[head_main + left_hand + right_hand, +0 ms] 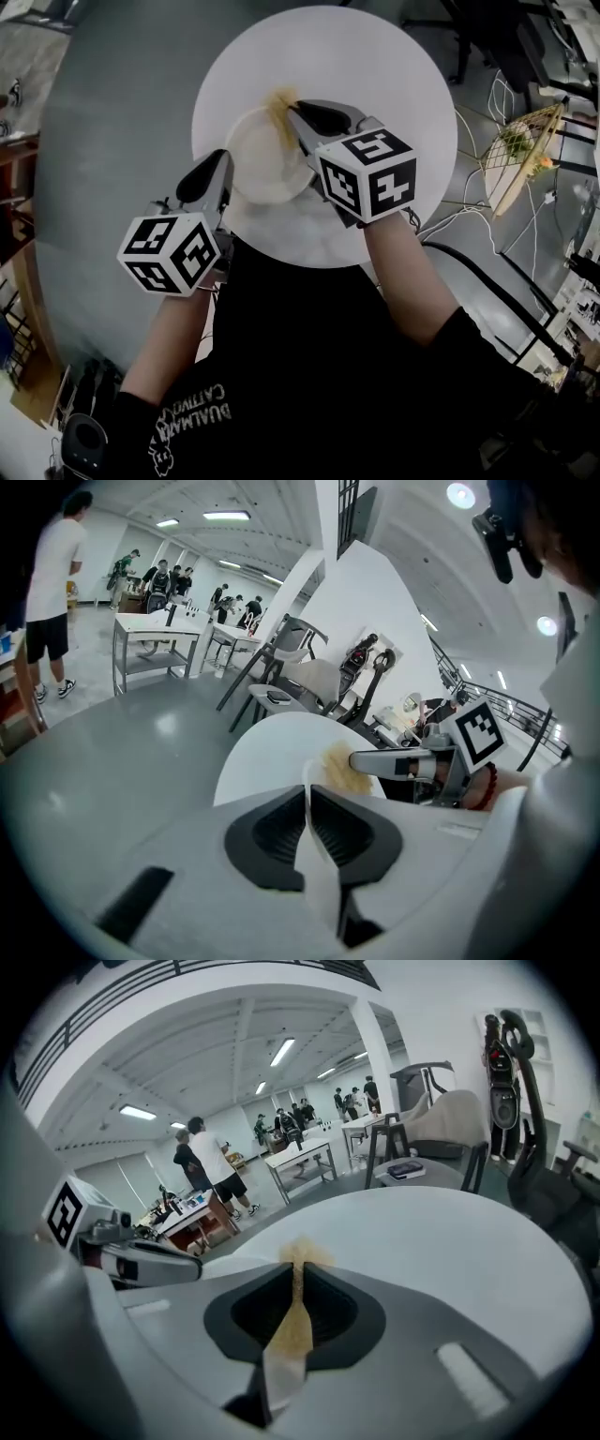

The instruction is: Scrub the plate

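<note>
A pale round plate (267,159) is held over a round white table (394,75). My left gripper (221,167) is shut on the plate's near rim. In the left gripper view the rim shows as a thin white strip (317,864) pinched between the left gripper's (307,794) jaws. My right gripper (295,114) is shut on a yellowish scrub pad (281,99), which rests on the plate's far edge. The pad (292,1326) fills the gap of the right gripper (298,1274) in its own view. From the left, the pad (342,769) sits at the right gripper's tip (361,759).
A wire basket (520,150) stands on the floor at the right, with cables around it. Chairs (300,658) and work tables (155,635) stand beyond the white table (450,1241). Several people stand in the background.
</note>
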A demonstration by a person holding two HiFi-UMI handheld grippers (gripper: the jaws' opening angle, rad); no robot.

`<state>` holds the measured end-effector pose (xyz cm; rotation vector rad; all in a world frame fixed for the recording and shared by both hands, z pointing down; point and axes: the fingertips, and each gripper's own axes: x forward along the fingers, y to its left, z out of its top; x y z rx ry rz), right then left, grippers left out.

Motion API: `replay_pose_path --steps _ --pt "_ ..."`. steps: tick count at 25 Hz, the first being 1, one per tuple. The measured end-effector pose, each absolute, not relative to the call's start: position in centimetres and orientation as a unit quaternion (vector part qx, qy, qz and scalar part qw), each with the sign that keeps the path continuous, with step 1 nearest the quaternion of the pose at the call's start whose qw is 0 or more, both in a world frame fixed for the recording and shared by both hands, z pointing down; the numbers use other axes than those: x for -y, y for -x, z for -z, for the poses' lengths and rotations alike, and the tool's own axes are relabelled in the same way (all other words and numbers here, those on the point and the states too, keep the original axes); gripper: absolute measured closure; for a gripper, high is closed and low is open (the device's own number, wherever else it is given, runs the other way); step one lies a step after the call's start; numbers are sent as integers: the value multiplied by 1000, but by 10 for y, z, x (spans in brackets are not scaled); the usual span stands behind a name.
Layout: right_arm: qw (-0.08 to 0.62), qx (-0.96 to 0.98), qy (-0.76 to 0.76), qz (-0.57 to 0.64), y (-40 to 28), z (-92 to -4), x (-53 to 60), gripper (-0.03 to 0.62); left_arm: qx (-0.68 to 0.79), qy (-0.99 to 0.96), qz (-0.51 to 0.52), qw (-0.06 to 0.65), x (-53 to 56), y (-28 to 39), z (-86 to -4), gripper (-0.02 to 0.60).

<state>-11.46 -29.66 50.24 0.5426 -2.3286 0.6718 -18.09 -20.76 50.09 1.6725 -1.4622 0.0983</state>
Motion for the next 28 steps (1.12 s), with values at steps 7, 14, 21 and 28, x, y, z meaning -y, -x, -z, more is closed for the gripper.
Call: replay_pose_path --steps 7,14,21,28 --pt "359 864 -247 -254 82 -514 301 551 582 -676 -51 448 204 181 -506 563" --pt "307 876 -200 -313 118 -484 277 551 584 -666 -50 462 201 186 -507 565" --pt "340 870 -146 -326 149 -494 224 551 578 -648 -37 494 193 184 -518 565" --pt "349 856 -143 -354 147 -501 212 551 570 -649 -35 502 194 175 -520 566"
